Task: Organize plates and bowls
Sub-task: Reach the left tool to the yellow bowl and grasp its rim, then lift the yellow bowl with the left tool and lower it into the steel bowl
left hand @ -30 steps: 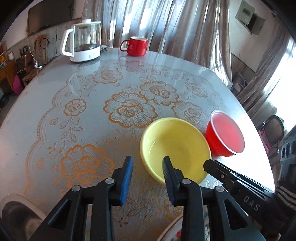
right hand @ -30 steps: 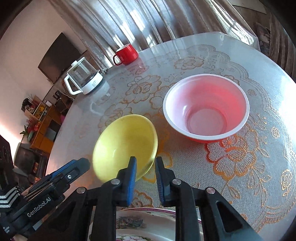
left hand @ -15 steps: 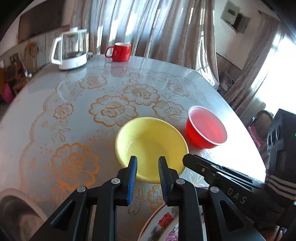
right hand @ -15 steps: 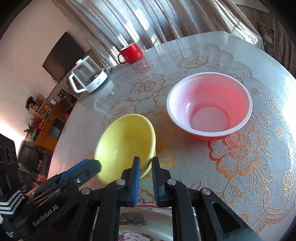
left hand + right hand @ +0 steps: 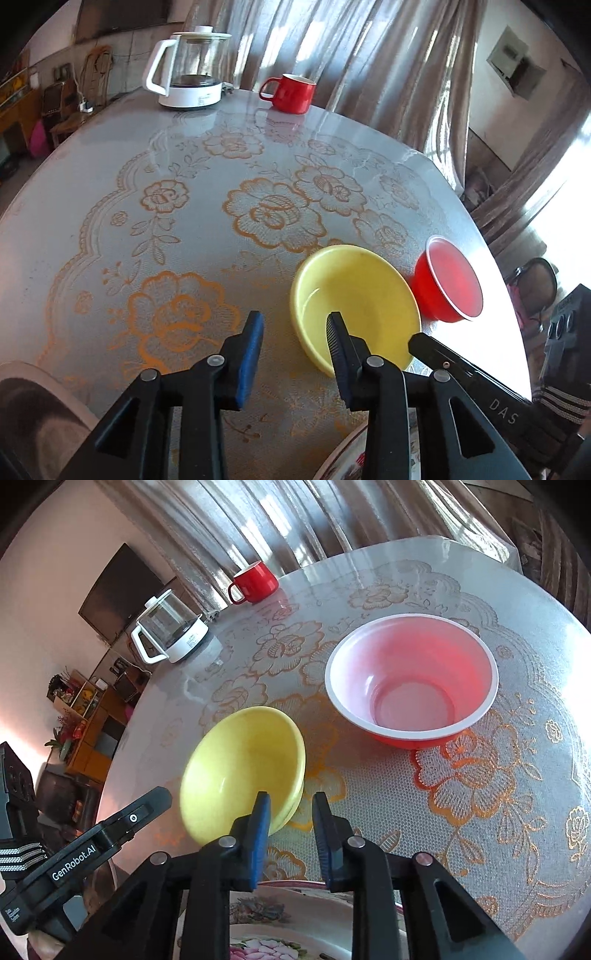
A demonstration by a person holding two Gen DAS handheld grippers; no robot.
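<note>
The yellow bowl point(image 5: 242, 768) sits on the table point(image 5: 110, 192) directly ahead of both tools, near the front edge. From the right gripper point(image 5: 290, 825) its near rim lies just ahead and slightly left of the gap. The bowl's edge seems to cross in front of the left blade, but I cannot tell whether the rim is between the blades or just past their tips. These jaws are opening, spread a little, and nothing is pinched.

From the left gripper point(image 5: 295, 339) the same bowl lies ahead and to the right. Its right blade overlaps the near rim in that view, while its left blade stands over bare tablecloth. Its jaws are also opening, with nothing clamped between them.

By my reading the right hand is nearer to a usable hold on the rim. A round bowl has no long axis to line up with, so only the rim's position matters.

The red bowl point(image 5: 412, 681) stands farther off to the right of the yellow one, close but not touching, and the likely move is to nest one in the other.

Count: two bowls, one flowered plate point(image 5: 288, 926) at the near edge under the grippers (only partly in view), one red mug point(image 5: 291, 92) and one glass kettle point(image 5: 188, 66) at the far side.
</note>
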